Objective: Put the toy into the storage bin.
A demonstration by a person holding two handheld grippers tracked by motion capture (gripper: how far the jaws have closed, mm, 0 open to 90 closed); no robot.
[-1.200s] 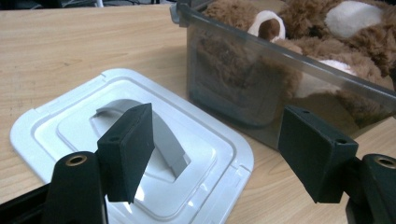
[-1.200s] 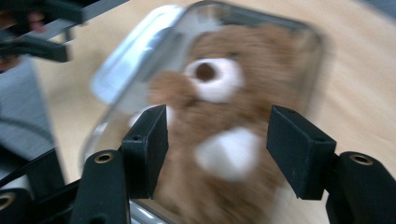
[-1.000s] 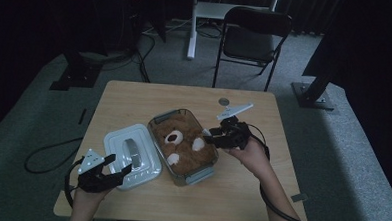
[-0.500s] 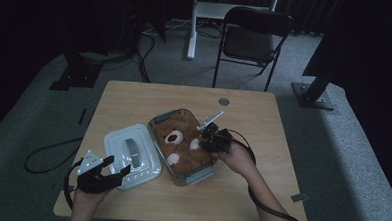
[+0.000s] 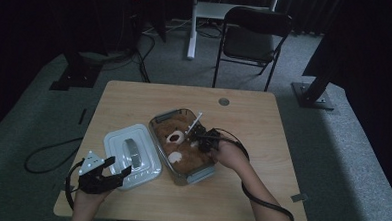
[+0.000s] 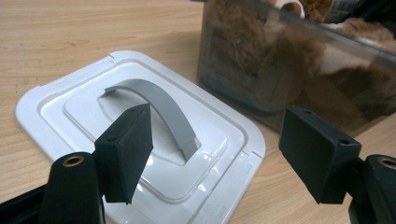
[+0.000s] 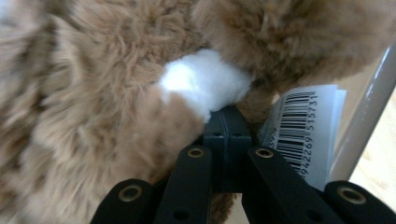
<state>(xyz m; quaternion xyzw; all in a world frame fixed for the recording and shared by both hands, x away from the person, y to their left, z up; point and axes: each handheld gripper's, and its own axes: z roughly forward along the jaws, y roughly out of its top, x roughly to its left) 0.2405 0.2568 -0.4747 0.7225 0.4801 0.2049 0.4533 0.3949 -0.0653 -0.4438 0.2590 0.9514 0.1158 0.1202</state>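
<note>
The right gripper (image 7: 227, 122) is closed against the brown plush toy (image 7: 116, 84) (in the clear plastic box (image 5: 201, 173)); the left gripper (image 6: 219, 154) is wide open above the white lid (image 6: 60, 107).

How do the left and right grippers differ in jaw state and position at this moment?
The left gripper has its jaws spread wide with nothing between them; the right gripper has its jaws pressed together against the plush toy. The left gripper sits by the near edge of the white lid lying on the table; the right gripper reaches into the clear container holding the toy. Both are hand-held, with black jaws.
</note>
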